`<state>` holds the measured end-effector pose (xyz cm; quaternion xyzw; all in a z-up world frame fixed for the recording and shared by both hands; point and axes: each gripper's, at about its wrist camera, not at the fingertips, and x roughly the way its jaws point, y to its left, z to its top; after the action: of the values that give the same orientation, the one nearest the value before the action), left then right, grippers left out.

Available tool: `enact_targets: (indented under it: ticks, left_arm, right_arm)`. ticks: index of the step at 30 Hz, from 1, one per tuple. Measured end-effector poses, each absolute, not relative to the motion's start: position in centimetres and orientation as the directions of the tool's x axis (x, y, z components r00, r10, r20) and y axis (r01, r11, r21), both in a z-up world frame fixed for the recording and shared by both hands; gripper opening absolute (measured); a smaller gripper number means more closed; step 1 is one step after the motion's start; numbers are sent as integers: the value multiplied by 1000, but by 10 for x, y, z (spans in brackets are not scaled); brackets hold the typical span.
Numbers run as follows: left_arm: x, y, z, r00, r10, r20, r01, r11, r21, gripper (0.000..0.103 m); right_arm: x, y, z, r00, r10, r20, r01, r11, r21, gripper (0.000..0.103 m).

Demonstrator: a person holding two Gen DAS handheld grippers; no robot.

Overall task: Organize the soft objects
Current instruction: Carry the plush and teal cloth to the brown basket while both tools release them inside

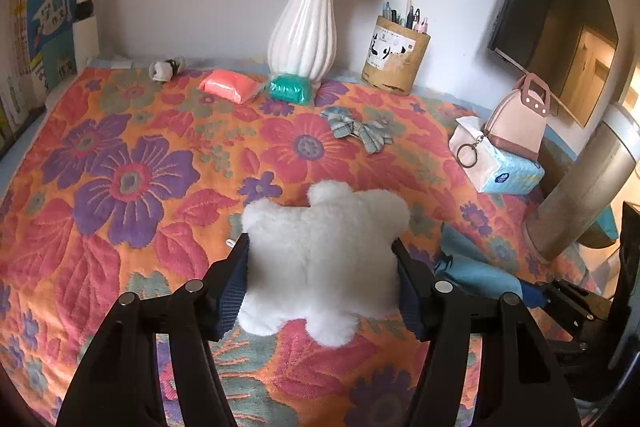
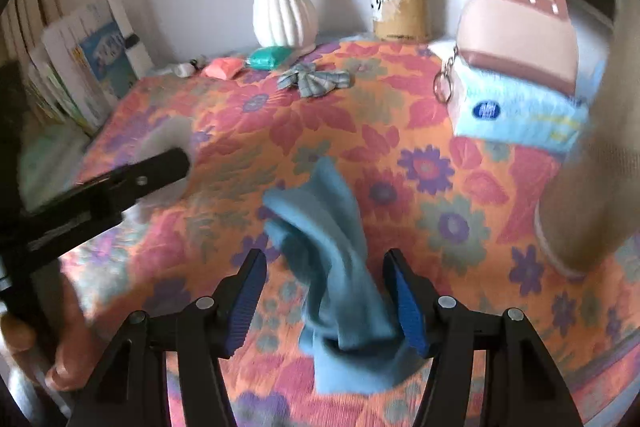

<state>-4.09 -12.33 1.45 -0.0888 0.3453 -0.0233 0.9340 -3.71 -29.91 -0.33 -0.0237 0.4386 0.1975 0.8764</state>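
Observation:
A white fluffy plush toy (image 1: 320,267) sits on the flowered cloth (image 1: 120,187), and my left gripper (image 1: 320,241) is shut on it, one blue pad pressed into each side. A crumpled blue cloth (image 2: 332,227) lies between the jaws of my right gripper (image 2: 325,253), which stands open; the left pad is clear of the cloth and the right pad is just beside it. In the left wrist view the blue cloth (image 1: 472,267) lies right of the plush. A plaid bow (image 1: 356,131), a pink packet (image 1: 226,87) and a green packet (image 1: 290,89) lie farther back.
A white vase (image 1: 304,31) with flowers and a pen holder (image 1: 396,55) stand at the back wall. A pink bag (image 1: 520,119) rests on a tissue pack (image 1: 508,175) at the right, beside a metal cylinder (image 1: 580,195). Books (image 1: 44,35) line the left.

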Motion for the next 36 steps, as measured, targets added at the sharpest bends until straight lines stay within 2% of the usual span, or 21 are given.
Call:
enact_targets:
  ticks: [1,2,3,4,6,15,21,26,30,34,36]
  left_arm:
    - [-41,-124,15,762,-98,-640,-18,985,-172,62]
    - [-42,-126,15,762,-96,-640,-16,986,-167,62]
    - [-42,-126,15,762,-97,-641,-12,987,-163,62]
    - [-43,-128,16,761,-93,-643,-8,988,-153,62]
    - [-48,-135,18,761,-96,-642,3,989,-145,62]
    - [-79,-193,26,723,-300,-623,181,952,-248,62]
    - [-101,-252,48,690,-411,-596,326,912,-250,62]
    - [-112,-305,80,621,-558,-550,461,828,-320,62]
    - [-112,-353,107,619,-572,-538,508,815,-280,62]
    - [-97,-412,129,674,-494,-549,487,856,-173,62]
    - [-80,-434,130,645,-494,-583,478,856,-197,62]
  right_arm:
    - [-37,-298,-4,548,308,-778,-365,925,109,40]
    - [-38,-295,-4,556,297,-776,-371,925,88,24]
    - [-41,-295,-2,556,310,-771,-389,917,89,14]
    - [-43,-296,-1,555,321,-767,-398,913,94,11]
    - [-52,-303,3,557,339,-758,-405,908,108,10]
    - [-86,-387,35,571,333,-750,-325,931,166,10]
    - [-99,-464,55,589,306,-748,-219,951,216,10]
    - [-113,-528,80,638,293,-712,-131,952,275,10]
    - [-118,-570,107,710,235,-664,-62,960,273,10]
    - [-100,-611,125,764,203,-612,-9,952,305,10]
    - [-82,-630,129,785,187,-591,19,946,324,11]
